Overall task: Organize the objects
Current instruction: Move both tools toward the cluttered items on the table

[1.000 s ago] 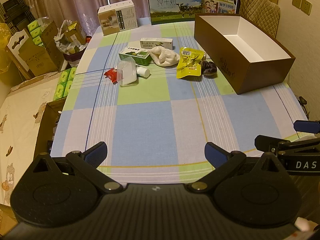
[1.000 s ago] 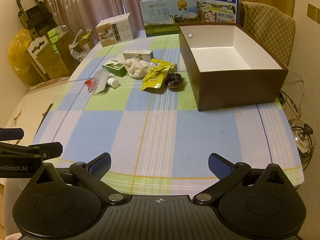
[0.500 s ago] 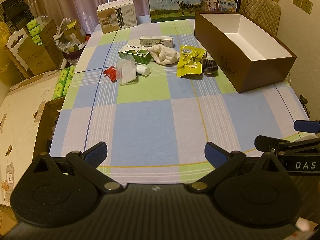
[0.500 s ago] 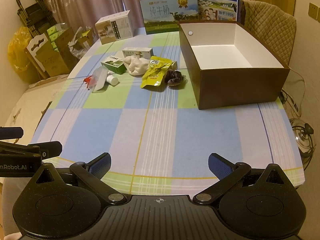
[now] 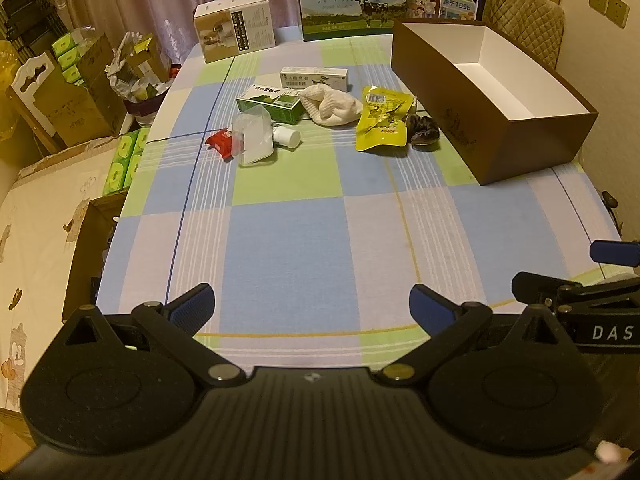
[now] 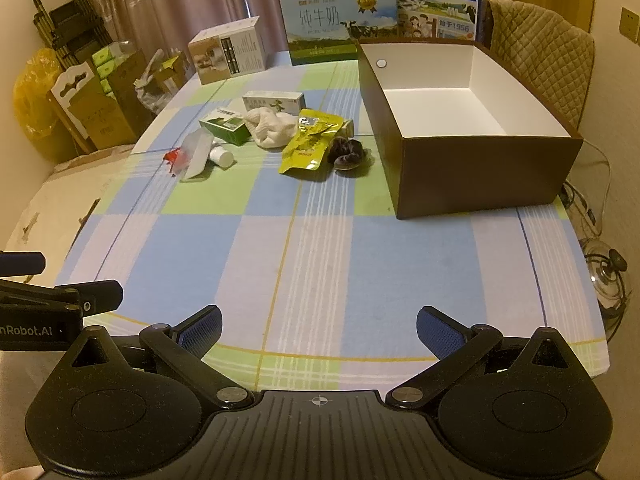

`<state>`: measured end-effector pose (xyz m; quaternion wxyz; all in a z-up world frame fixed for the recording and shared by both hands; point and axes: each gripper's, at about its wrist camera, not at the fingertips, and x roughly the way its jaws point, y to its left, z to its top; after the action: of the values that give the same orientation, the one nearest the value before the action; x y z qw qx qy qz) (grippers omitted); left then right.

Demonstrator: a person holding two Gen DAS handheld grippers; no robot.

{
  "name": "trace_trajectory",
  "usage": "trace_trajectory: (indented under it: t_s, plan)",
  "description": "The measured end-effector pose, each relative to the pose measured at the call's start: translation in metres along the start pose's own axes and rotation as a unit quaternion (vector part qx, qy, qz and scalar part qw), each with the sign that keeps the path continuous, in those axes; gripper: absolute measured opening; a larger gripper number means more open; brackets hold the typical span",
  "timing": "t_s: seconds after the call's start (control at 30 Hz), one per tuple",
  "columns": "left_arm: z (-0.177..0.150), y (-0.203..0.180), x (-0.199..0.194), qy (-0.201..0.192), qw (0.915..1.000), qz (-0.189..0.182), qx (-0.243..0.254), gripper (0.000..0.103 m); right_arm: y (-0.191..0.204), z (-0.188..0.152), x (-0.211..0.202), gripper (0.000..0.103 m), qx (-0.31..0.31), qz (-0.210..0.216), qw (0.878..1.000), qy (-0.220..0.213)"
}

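Observation:
A cluster of small items lies mid-table: a yellow snack pouch (image 5: 383,119) (image 6: 311,141), a white cloth (image 5: 331,105) (image 6: 269,126), a dark scrunchie (image 5: 423,129) (image 6: 347,153), a green carton (image 5: 271,103) (image 6: 225,123), a white carton (image 5: 314,78) (image 6: 273,102), a clear bag with a white bottle (image 5: 256,136) (image 6: 200,153) and a red packet (image 5: 221,142). An empty brown box (image 5: 520,128) (image 6: 480,172) stands to their right. My left gripper (image 5: 312,307) and right gripper (image 6: 319,326) hover open over the near table edge, far from the items, holding nothing.
Milk cartons (image 6: 341,20) and a white-brown box (image 6: 228,54) stand along the table's far edge. A quilted chair (image 6: 540,60) is behind the brown box. Cardboard boxes and bags (image 5: 80,92) crowd the floor on the left. The checked tablecloth (image 5: 304,232) spreads between grippers and items.
Both wrist views have crept slightly forward toward the items; the objects sit a little lower in frame. Nothing on the table has moved, and both grippers stay open.

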<state>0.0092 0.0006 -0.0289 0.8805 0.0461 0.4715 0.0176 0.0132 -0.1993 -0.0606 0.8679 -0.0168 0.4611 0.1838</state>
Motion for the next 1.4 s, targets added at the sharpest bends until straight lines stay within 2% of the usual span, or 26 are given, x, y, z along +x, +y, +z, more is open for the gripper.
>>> trace_trajectory:
  t_s: [0.73,0.93,1.4]
  plan:
    - [0.016,0.017,0.036,0.012,0.9998,0.006,-0.011,0.102,-0.001,0.015,0.04,0.101,-0.003,0.005,1.0,0.005]
    - [0.025,0.026,0.056,0.018,0.9996,0.006,-0.019,0.102,-0.001,0.024,0.059,0.101,-0.003,0.01,1.0,-0.004]
    - [0.06,0.051,0.104,0.0,0.9995,0.014,-0.029,0.102,-0.002,0.056,0.101,0.1,-0.002,0.031,0.999,-0.039]
